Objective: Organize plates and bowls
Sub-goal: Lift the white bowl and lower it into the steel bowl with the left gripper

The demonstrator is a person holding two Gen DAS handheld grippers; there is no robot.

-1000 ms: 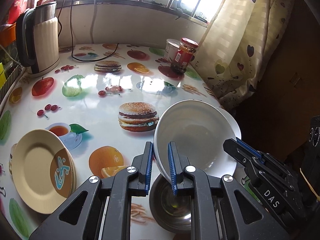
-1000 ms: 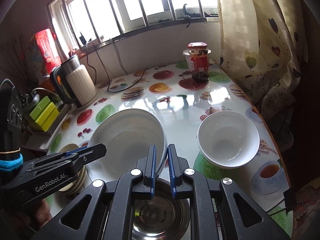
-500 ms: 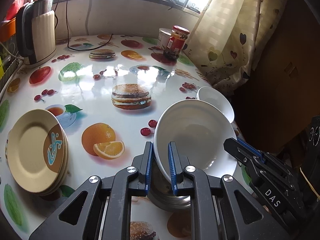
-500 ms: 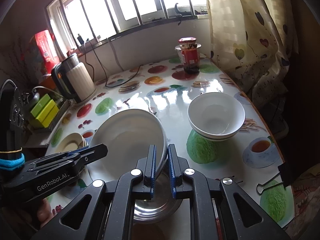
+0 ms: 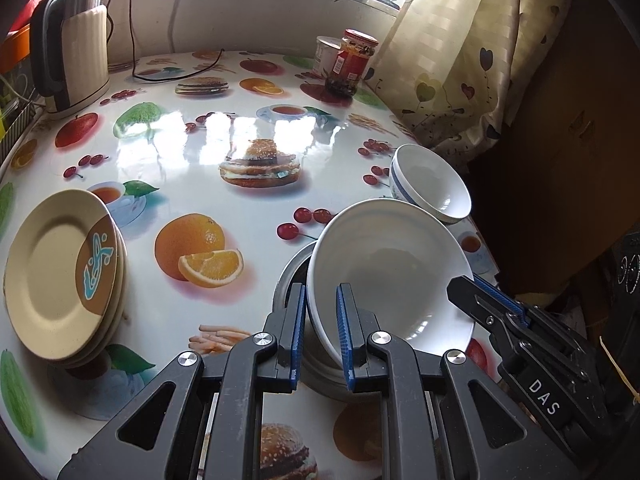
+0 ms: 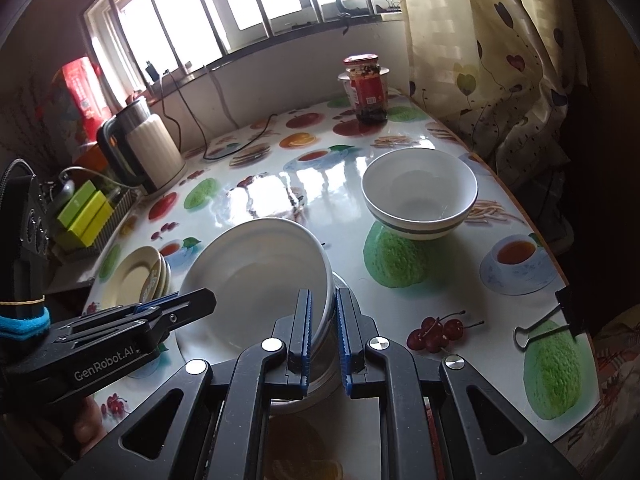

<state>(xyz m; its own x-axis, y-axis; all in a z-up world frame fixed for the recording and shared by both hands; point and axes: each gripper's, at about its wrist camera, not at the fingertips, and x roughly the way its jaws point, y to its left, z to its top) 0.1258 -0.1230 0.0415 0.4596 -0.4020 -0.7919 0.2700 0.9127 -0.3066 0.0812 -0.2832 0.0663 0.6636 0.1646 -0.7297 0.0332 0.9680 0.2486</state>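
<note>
both tongs, left tongs (image 5: 322, 330) and right tongs (image 6: 322, 334), pinch opposite rims of a smooth white ceramic bowl (image 5: 390, 272) tilted over a round steel bowl (image 5: 294, 280) on the glossy fruit-printed table (image 5: 192, 168).

Both tongs were matte black plastic with ribbed blue pads and round silver screws. The left tongs (image 5: 322, 332) bore "GenRobot.AI" in white, with a blue band at the rear; the right tongs (image 6: 323, 338) read "DAS".
</note>
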